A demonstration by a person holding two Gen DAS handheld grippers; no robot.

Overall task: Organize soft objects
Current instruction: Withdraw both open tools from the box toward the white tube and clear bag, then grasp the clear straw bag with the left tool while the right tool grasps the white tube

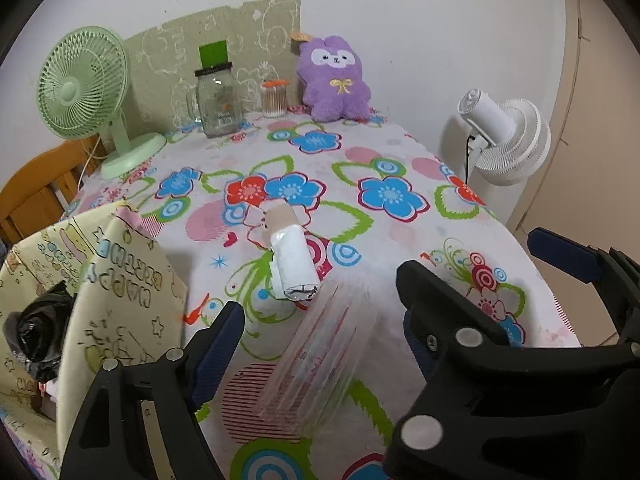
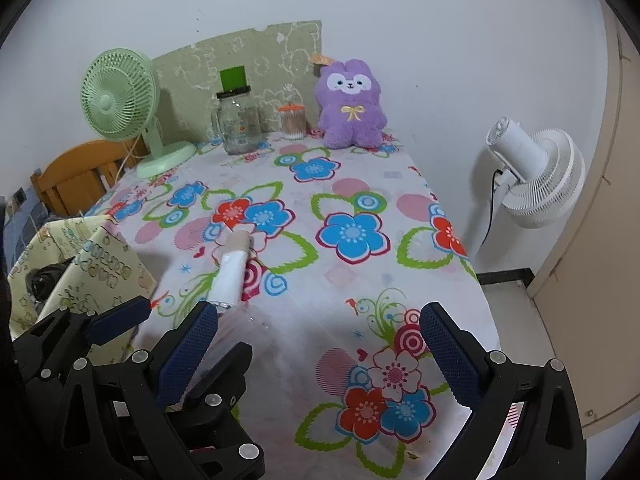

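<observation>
**Both tools angled down over the surface**

The left tool tilts downward, jaws wide, straddling a clear bag without pressing it. The right tool, just beside it, is likewise tilted, wide and empty. A white roll lies just beyond the bag on the surface.

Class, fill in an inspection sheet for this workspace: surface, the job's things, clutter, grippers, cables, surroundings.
Surface: floral tablecloth covers the table.
Job's things: purple plush toy upright at the far edge; white roll lying mid-table; clear plastic wrap lying before the left gripper; patterned box at left, something black inside.
Clutter: green fan, glass jar, cotton swab pot.
Grippers: left gripper open, straddling the wrap; right gripper open, empty.
Cables: black lead on the white fan.
Surroundings: white wall, wooden chair.
</observation>
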